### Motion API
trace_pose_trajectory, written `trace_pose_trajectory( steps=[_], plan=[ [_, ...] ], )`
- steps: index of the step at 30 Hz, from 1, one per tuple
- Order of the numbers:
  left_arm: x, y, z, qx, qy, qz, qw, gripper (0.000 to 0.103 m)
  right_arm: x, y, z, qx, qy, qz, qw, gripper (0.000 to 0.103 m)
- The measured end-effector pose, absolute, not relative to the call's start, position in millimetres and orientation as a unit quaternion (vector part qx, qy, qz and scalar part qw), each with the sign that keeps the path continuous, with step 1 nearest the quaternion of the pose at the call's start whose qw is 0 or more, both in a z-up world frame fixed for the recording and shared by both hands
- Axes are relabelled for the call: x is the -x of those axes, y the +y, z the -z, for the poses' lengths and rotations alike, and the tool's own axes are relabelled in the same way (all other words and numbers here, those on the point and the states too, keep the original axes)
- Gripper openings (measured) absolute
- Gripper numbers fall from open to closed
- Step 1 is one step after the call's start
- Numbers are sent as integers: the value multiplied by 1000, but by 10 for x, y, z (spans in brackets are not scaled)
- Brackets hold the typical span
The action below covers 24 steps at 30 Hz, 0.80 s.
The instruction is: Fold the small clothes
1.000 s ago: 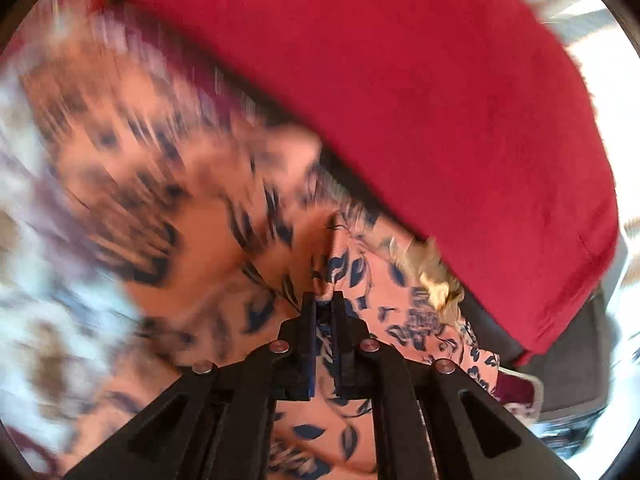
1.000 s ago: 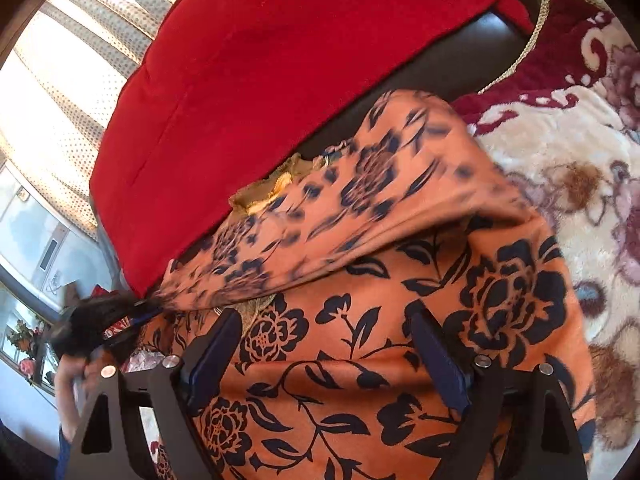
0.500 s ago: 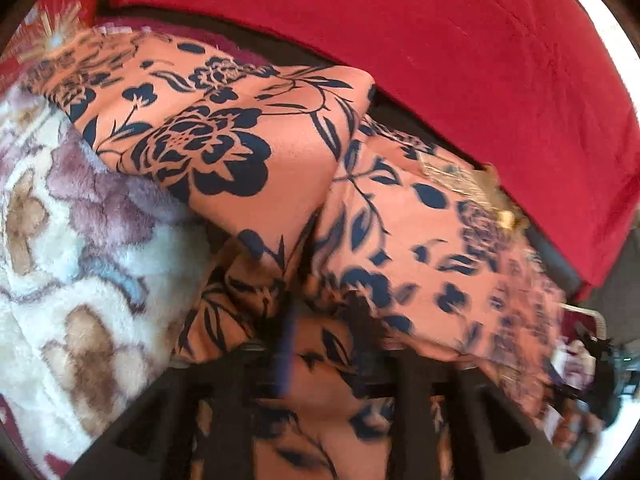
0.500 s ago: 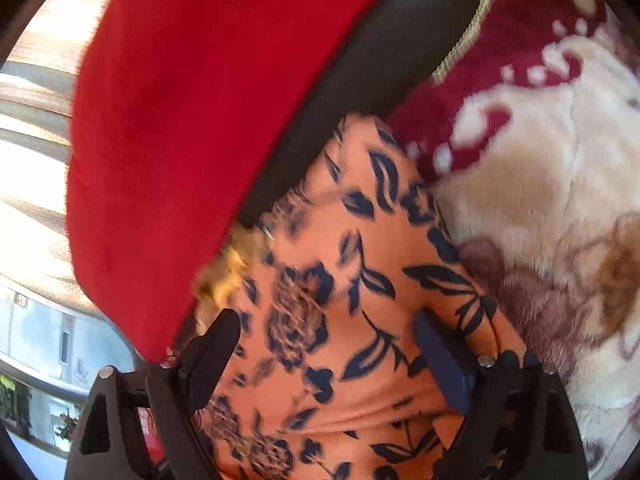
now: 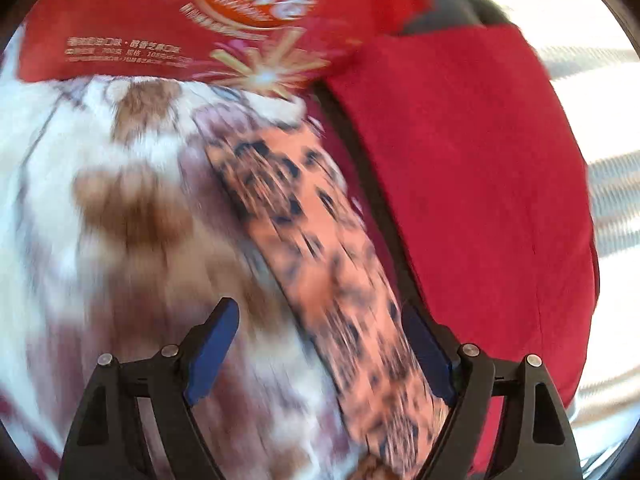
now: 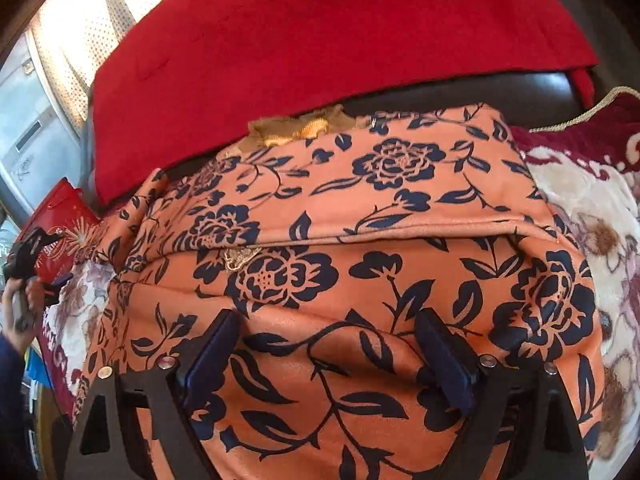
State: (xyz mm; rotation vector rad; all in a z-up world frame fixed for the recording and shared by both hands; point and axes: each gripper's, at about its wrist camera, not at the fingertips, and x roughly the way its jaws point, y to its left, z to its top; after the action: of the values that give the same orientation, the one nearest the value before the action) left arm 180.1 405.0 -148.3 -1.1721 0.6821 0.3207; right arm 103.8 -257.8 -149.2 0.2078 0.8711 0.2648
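1. Blur smears most of our left wrist view. Our left gripper [image 5: 320, 344] stands with its jaws wide apart and nothing clamped between them. A long strip of the orange floral garment [image 5: 328, 272] runs from the centre of the frame down to the lower right, passing between the blue pads [image 5: 212, 348]; whether it touches them we cannot tell. It lies on the plush floral blanket [image 5: 120, 208] that fills the left half. A red printed bag [image 5: 180, 20] sits at the upper left, and a red cushion [image 5: 460, 200] fills the right side.

2. Our right wrist view is sharp. Our right gripper [image 6: 328, 356] is also spread wide, its pads [image 6: 212, 352] resting low over the garment [image 6: 360, 280] without pinching it. The garment fills the centre and lower frame, with a folded layer lying across its upper part and a gold trim patch at the top edge. The red cushion [image 6: 320, 40] leans behind it, the blanket [image 6: 592, 208] shows at the right, and the left gripper [image 6: 28, 252] appears small at the far left edge beside the red bag [image 6: 64, 216].
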Motion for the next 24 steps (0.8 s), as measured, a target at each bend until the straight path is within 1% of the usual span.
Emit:
trace_pose_trajectory(
  steps=[4, 5, 6, 7, 8, 9, 10, 12, 15, 20, 21, 24],
  plan=[
    [-2043, 4264, 1582, 526, 316, -170, 771, 82, -984, -2624, 1522, -108, 416, -126, 894, 91],
    [-2075, 4276, 1589, 520, 317, -179, 772, 79, -972, -2616, 1533, -104, 413, -126, 896, 92],
    [-2101, 4303, 1601, 514, 322, -194, 771, 65, -966, -2612, 1544, -102, 411, -126, 897, 93],
    [-2129, 4335, 1612, 502, 334, -212, 769, 33, -950, -2592, 1552, -98, 408, -126, 899, 94],
    [-2107, 4410, 1666, 487, 353, -229, 765, 10, -936, -2577, 1564, -93, 407, -125, 900, 94],
    [-2146, 4454, 1710, 481, 368, -231, 761, 4, -935, -2567, 1540, -91, 406, -124, 901, 95],
    [-2154, 4483, 1709, 484, 366, -234, 760, 4, -958, -2552, 1552, -89, 405, -122, 902, 96],
    [-2150, 4412, 1499, 447, 362, -249, 779, 3, -966, -2548, 1563, -89, 403, -124, 902, 96],
    [-2101, 3979, 831, 343, 315, -240, 852, 3, -953, -2612, 1578, -109, 397, -132, 902, 96],
    [-1955, 2786, -375, 206, 216, -136, 945, 3, -940, -2698, 1580, -139, 386, -145, 900, 96],
    [-1936, 2400, -610, 175, 197, -100, 959, 3, -938, -2708, 1578, -144, 385, -146, 900, 96],
    [-1940, 1567, -920, 131, 178, -16, 975, 3, -932, -2778, 1580, -169, 377, -156, 897, 96]
  ],
)
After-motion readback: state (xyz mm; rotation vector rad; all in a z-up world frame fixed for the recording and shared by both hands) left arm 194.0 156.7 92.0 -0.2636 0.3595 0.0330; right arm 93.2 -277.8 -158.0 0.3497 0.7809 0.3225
